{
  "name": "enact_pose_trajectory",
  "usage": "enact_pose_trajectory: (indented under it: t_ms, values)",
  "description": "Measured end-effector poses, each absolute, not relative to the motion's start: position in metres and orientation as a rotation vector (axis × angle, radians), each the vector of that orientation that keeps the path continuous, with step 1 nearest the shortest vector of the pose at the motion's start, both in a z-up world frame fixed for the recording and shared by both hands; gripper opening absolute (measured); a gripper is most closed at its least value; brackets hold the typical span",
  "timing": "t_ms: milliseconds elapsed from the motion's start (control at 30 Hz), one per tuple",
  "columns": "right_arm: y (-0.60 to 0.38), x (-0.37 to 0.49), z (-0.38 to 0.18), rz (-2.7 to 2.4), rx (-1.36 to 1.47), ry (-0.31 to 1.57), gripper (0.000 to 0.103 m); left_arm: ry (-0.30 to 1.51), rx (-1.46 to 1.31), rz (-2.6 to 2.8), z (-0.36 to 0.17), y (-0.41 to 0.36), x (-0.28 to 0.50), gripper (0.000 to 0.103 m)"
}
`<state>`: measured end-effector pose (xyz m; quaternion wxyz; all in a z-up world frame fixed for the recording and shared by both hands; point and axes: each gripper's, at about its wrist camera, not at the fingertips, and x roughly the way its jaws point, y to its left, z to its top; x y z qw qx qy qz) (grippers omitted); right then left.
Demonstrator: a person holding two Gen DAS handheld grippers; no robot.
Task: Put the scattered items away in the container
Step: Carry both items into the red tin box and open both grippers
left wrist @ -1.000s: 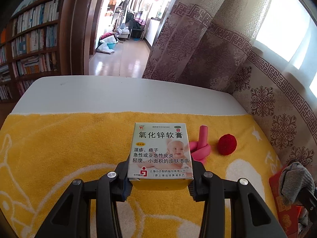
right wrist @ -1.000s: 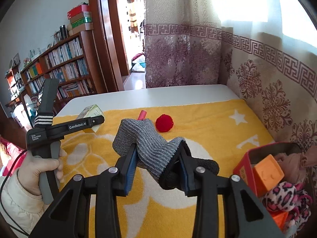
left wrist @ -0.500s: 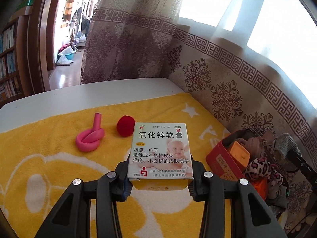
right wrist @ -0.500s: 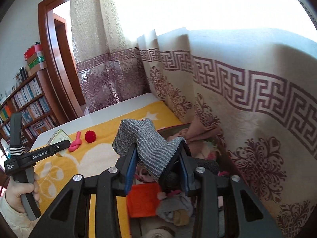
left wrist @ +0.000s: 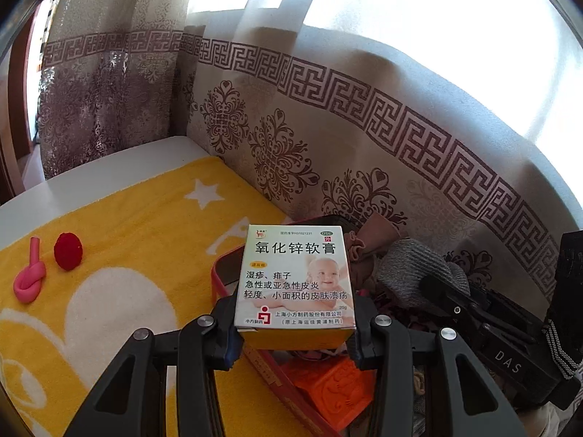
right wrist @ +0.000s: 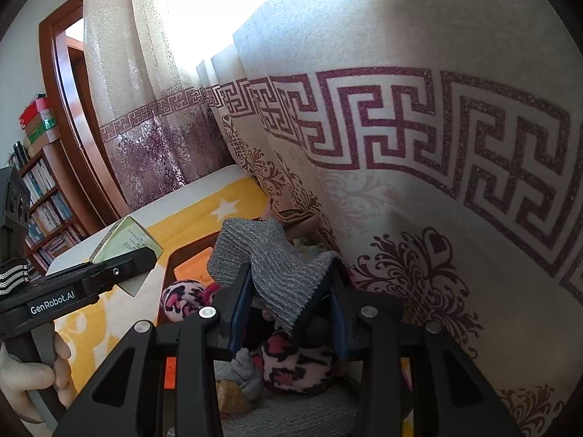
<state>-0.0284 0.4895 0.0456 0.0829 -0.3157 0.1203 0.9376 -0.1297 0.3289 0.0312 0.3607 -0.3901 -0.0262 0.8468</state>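
Observation:
My left gripper [left wrist: 295, 331] is shut on a white and yellow ointment box [left wrist: 295, 280] and holds it over the near rim of the red container [left wrist: 218, 273]. My right gripper [right wrist: 288, 309] is shut on a grey sock [right wrist: 269, 255], which hangs above the container's contents. In the right wrist view the left gripper [right wrist: 120, 273] comes in from the left with the box [right wrist: 125, 242]. In the left wrist view the right gripper [left wrist: 452, 302] and its sock [left wrist: 411, 266] are on the right. A knotted pink balloon [left wrist: 29, 280] and a red ball [left wrist: 68, 251] lie on the yellow towel [left wrist: 138, 255].
The container holds an orange block [left wrist: 335, 382], leopard-print fabric [right wrist: 291, 360] and other cloth pieces. A patterned curtain [left wrist: 364, 138] hangs directly behind it. A person's hand [right wrist: 22, 375] grips the left tool's handle. A bookshelf [right wrist: 43, 211] stands at the far left.
Both grippers swung right, from above the towel to above the red container by the curtain, each keeping its item. The balloon and ball now lie far to the left.

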Motion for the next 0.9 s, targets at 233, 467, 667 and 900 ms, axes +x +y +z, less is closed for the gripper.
enact_pose_trajectory:
  t_ms: [233,467,667,900]
  values:
    - [0.49,-0.038,0.033,2.794,-1.008,0.333,0.042,-0.002,-1.068,2.104,0.008,0.36,-0.135,0.045]
    - [0.493,-0.043,0.028,2.789,-1.024,0.331,0.045,-0.041,-1.08,2.081,0.008,0.355,-0.136,0.047]
    - [0.498,-0.038,0.032,2.8,-0.998,0.433,0.051,-0.052,-1.034,2.101,0.024,0.342,-0.128,0.05]
    - [0.492,-0.028,0.044,2.808,-0.933,0.444,0.052,-0.067,-0.998,2.144,0.036,0.32,-0.125,0.061]
